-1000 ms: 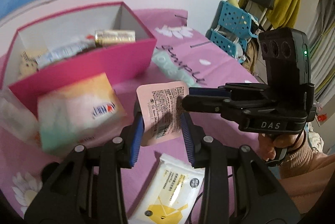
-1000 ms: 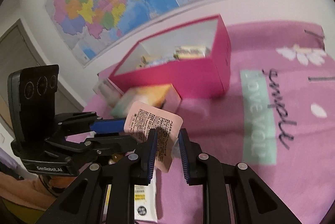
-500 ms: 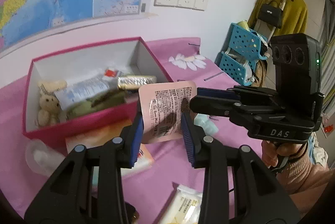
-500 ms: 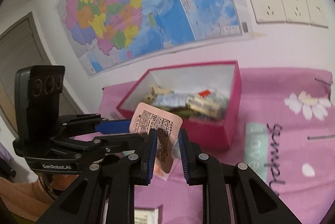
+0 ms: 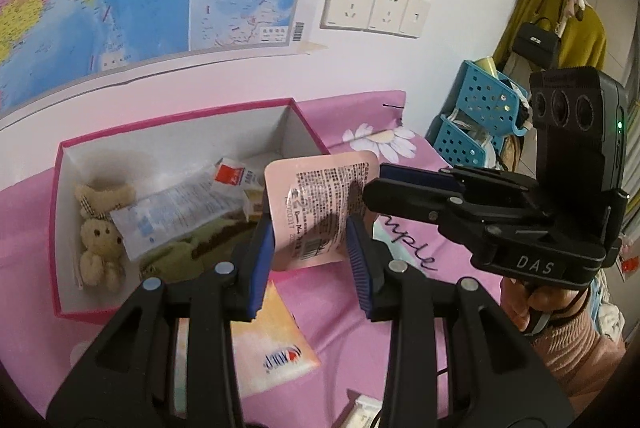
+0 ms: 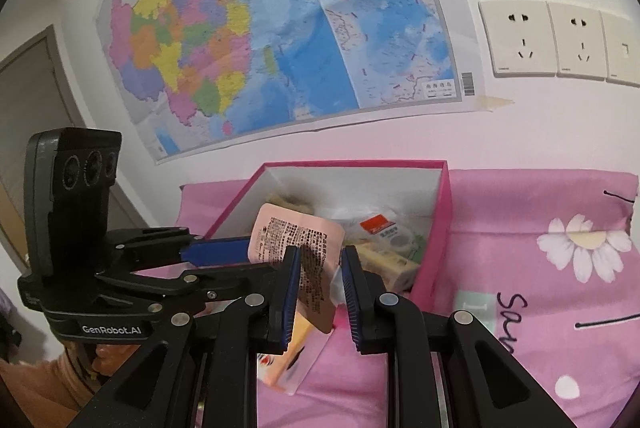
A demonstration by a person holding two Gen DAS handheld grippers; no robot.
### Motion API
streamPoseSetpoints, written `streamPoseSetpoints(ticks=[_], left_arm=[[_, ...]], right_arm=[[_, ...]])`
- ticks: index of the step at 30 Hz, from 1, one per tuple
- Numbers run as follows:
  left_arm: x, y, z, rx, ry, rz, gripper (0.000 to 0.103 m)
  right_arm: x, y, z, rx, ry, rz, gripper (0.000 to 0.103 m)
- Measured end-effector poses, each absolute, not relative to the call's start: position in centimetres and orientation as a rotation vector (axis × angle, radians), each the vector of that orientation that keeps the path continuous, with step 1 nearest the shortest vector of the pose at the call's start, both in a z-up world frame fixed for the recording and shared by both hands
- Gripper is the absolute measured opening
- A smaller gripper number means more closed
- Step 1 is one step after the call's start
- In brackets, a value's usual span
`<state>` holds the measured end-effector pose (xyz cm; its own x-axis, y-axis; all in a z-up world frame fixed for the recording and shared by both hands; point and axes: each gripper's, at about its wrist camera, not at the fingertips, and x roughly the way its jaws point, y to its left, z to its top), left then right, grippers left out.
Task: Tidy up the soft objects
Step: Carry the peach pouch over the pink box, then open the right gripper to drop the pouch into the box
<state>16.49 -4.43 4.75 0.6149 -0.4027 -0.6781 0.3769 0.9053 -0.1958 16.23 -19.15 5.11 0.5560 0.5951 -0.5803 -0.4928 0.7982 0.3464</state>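
Both hand-held grippers meet over the pink box, which sits on a pink flowered bedspread. The pink sachet hangs in the air above the box's near right corner, pinched between them: the left hand-held gripper has its blue pads closed on the lower edges, while the right hand-held gripper reaches in from the side, and I cannot tell whether it truly grips. Inside the box lie a teddy bear and some packets. A tissue pack rests on the bedspread just in front.
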Motion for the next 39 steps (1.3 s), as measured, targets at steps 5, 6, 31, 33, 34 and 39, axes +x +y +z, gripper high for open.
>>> streamPoseSetpoints(ticks=[5,6,31,33,34,39], left_arm=[[18.5,-4.5,4.5,-0.037,0.810,-0.415,0.038],[19.0,-4.5,4.3,-0.040,0.816,-0.408,0.038],[23.9,-3.4,1.4,-0.116,0.935,-0.301,0.040],[23.2,-3.0,1.5,-0.122,0.925,-0.303,0.040],[22.7,-2.9,1.6,-0.116,0.918,-0.303,0.040],[18.6,-2.4,2.9,-0.079,0.851,-0.350,0.041]], right_arm=[[18.0,-18.9,4.8,0.155,0.749,0.630,0.021],[18.4,-18.9,4.8,0.154,0.750,0.629,0.021],[22.9,-18.8,2.4,0.172,0.812,0.521,0.027],[22.2,-19.2,2.7,0.169,0.810,0.529,0.027],[21.7,-19.2,2.9,0.165,0.807,0.540,0.027],[18.7,-19.3,4.2,0.138,0.784,0.606,0.028]])
